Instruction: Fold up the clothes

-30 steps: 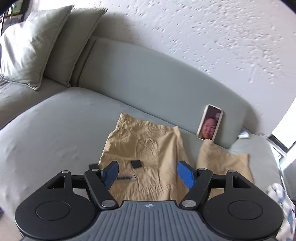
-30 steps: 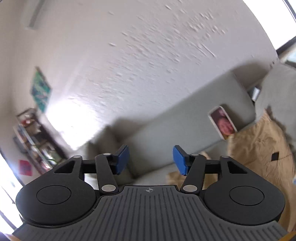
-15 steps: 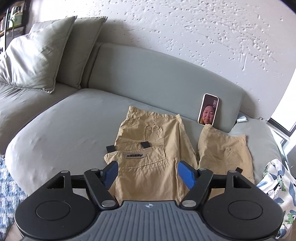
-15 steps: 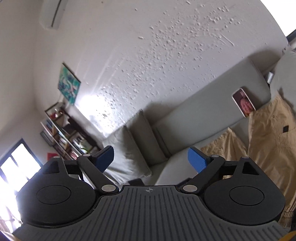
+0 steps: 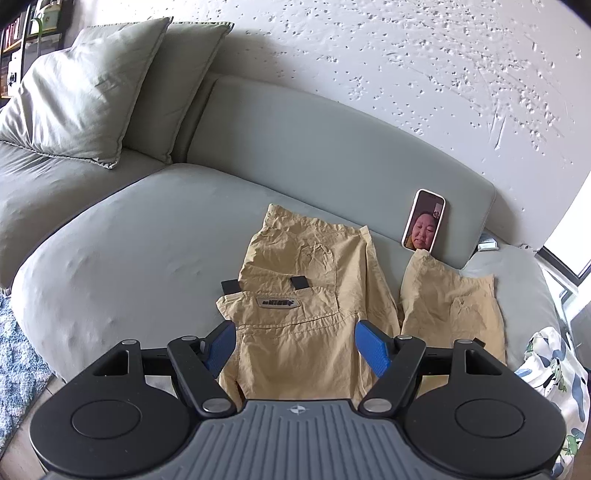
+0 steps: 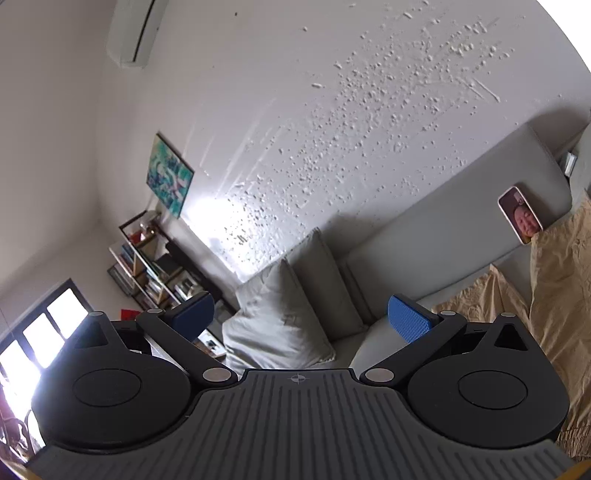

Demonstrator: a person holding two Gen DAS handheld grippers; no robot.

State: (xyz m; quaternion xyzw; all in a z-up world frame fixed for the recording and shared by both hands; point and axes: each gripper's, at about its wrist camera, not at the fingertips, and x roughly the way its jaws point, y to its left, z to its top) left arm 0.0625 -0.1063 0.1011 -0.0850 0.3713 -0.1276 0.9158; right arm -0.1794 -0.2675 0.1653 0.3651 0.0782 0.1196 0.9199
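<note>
A: Pulled back since earlier; left tongs (image 5: 295, 341) agape, empty, over tan trousers (image 5: 295, 291) flat on sofa (image 5: 122, 236). Right tongs (image 6: 301, 314) opening, empty.

B: Risk: pinching one layer only, dragging cloth askew; phone (image 5: 423, 224) toppling.

You are looking at a white wall (image 5: 388, 66) with rough, pitted plaster, rising behind a curved grey-green sofa (image 5: 122, 236). Two matching cushions (image 5: 85, 88) are leaning against its back at the far end. A blue patterned rug (image 5: 18, 354) is lying on the floor beside the sofa. Across the room, daylight is pouring through a dark-framed window (image 6: 48, 325), a cluttered bookshelf (image 6: 155, 266) is standing against the wall, a teal painting (image 6: 169, 174) is hanging above it, and an air conditioner (image 6: 135, 29) is sitting near the ceiling.
</note>
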